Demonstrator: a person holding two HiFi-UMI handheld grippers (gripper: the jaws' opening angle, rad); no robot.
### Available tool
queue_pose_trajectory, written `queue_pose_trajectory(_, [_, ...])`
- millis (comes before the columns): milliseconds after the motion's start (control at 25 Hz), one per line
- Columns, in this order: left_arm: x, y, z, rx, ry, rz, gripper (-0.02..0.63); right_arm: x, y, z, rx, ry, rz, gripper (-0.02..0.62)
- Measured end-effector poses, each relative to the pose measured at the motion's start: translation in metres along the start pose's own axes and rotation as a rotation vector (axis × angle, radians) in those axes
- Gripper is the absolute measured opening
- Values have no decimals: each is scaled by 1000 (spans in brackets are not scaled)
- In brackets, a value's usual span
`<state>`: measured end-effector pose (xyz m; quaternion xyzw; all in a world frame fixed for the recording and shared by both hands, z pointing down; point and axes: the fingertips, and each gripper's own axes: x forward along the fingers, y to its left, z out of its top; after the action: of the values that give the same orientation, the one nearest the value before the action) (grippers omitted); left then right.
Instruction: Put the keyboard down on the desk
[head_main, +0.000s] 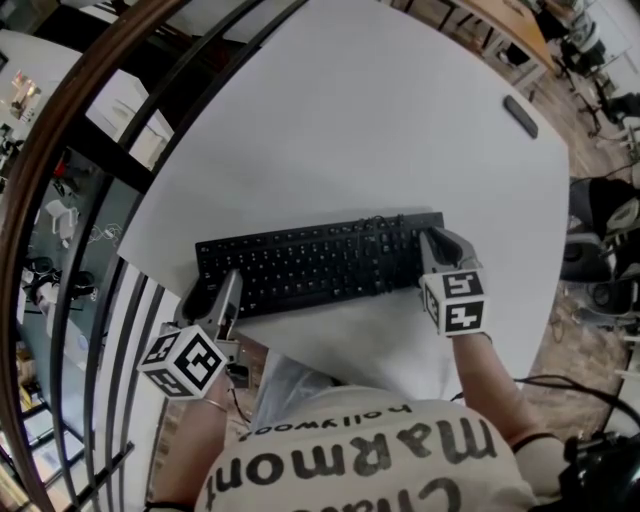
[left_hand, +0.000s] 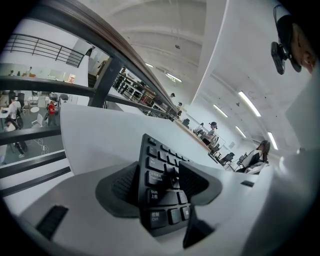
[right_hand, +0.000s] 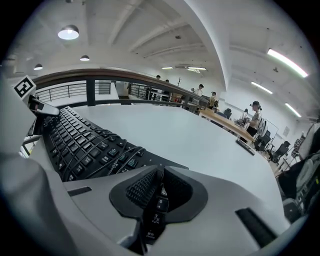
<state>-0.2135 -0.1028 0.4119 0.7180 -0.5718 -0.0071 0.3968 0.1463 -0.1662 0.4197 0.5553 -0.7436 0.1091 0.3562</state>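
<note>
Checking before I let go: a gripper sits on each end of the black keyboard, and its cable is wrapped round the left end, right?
No: the cable is wrapped round the right end of the keyboard, by the right gripper, as the head view shows. The rest stands.

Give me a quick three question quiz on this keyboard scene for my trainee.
1. True or false: a cable lies across the keyboard.
2. What does the right gripper hold? A. the keyboard's right end B. a mug C. nothing
3. Fill in: the left gripper is clamped on the keyboard's ___ end.
Key: 1 true; 2 A; 3 left.
</note>
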Motion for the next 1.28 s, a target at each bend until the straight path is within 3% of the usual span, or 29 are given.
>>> queue_pose_trajectory(440, [2,0,-2,8,-11,-13,235,-16,24,19,-4,-73,66,51])
queue_pose_trajectory(760, [3,1,-2,25,-29,-21,233,-40,16,1,122,-74,96,43])
queue_pose_trajectory(1000, [6,3,3,34,-17,-1,233,-58,7,-11,112,-59,90,43])
queue_pose_trajectory(1280, [11,6,-10,22,54,44,236,-75,4,-38,118,-61,93,44])
